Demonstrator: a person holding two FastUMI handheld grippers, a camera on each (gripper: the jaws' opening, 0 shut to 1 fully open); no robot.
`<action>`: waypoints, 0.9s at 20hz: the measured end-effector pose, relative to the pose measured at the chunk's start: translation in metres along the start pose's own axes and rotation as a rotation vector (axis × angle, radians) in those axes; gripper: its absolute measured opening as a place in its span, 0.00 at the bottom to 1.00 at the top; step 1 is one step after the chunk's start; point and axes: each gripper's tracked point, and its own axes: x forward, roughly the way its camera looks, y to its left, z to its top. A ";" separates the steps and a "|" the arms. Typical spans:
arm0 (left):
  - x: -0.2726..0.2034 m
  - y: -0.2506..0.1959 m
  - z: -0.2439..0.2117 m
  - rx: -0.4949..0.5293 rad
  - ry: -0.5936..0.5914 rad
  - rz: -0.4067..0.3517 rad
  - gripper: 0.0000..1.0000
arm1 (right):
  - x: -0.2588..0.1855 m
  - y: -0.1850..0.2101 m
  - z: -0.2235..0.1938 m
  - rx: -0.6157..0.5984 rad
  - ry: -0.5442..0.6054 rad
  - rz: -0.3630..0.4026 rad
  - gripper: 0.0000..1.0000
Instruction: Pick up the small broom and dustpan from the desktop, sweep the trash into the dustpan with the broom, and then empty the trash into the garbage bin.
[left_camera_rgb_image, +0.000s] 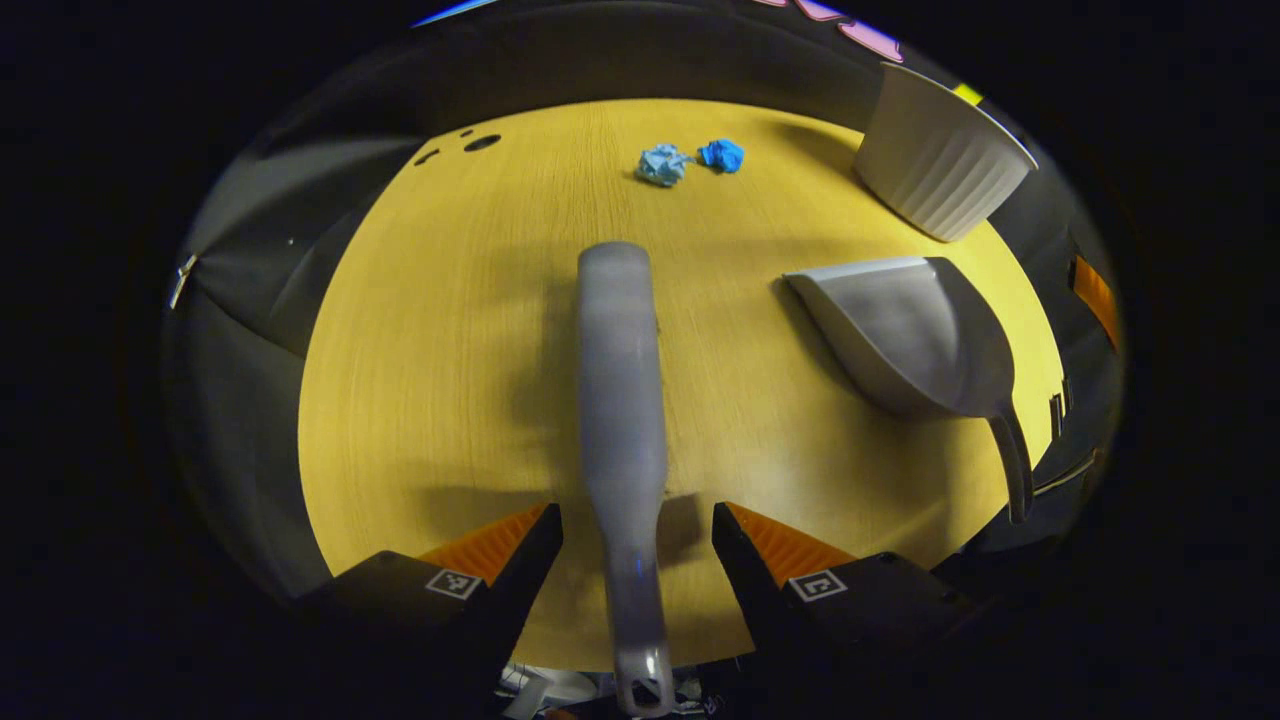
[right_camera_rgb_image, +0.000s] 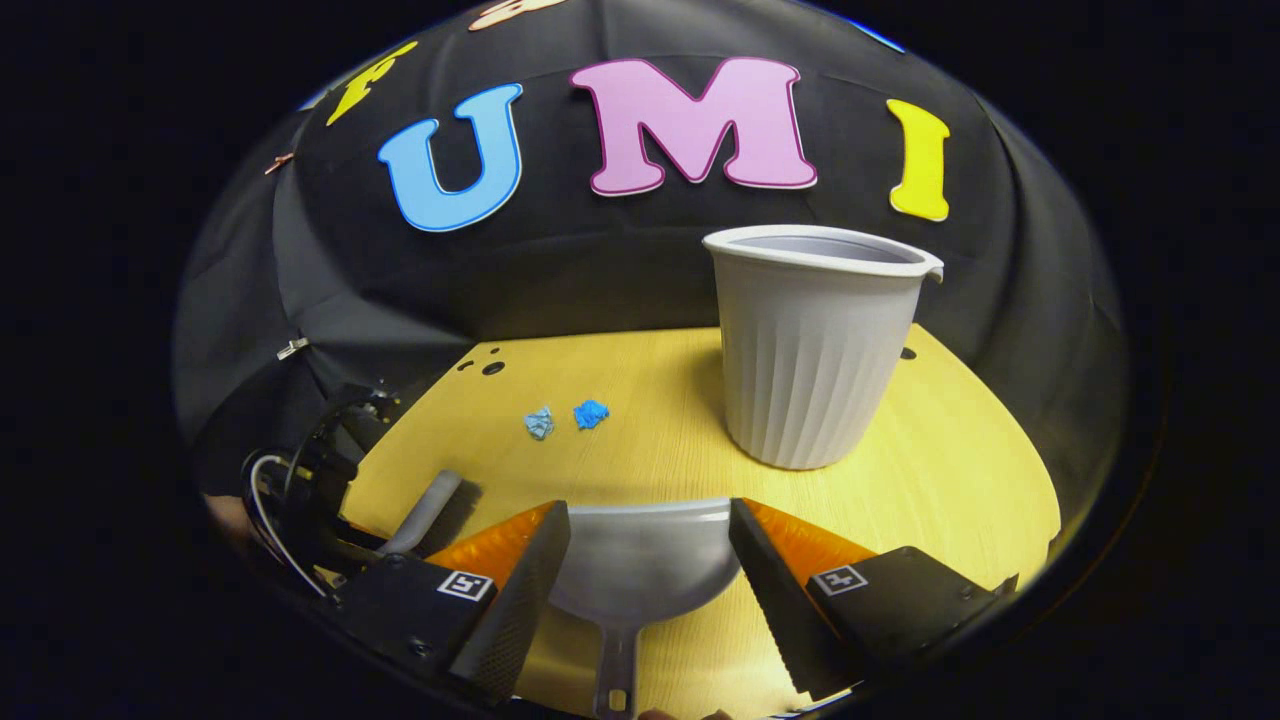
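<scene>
Left gripper view: left gripper (left_camera_rgb_image: 637, 545) spread wide, broom (left_camera_rgb_image: 622, 400) handle between fingers, untouched | right gripper (right_camera_rgb_image: 650, 555) likewise spread astride dustpan (right_camera_rgb_image: 640, 555) handle | both to be centred, lowered, then closed squarely | blue trash (left_camera_rgb_image: 690, 160) far across table (left_camera_rgb_image: 420, 350), bin (right_camera_rgb_image: 815, 345) beside.

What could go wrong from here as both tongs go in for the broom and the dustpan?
The left tongs straddle the broom handle with gaps on both sides, so an off-centre close may roll it. The right tongs straddle the dustpan near its handle; it could tip. The bin stands close and could be knocked.
</scene>
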 end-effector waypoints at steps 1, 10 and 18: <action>0.003 0.001 0.000 -0.012 0.016 0.000 0.95 | -0.001 0.000 -0.003 0.009 0.017 0.005 0.99; 0.010 -0.001 0.010 0.003 0.088 0.025 0.54 | -0.009 0.012 -0.038 0.040 0.155 0.052 0.99; 0.008 -0.001 0.009 -0.059 0.053 0.031 0.27 | -0.014 0.025 -0.061 0.062 0.315 0.112 0.99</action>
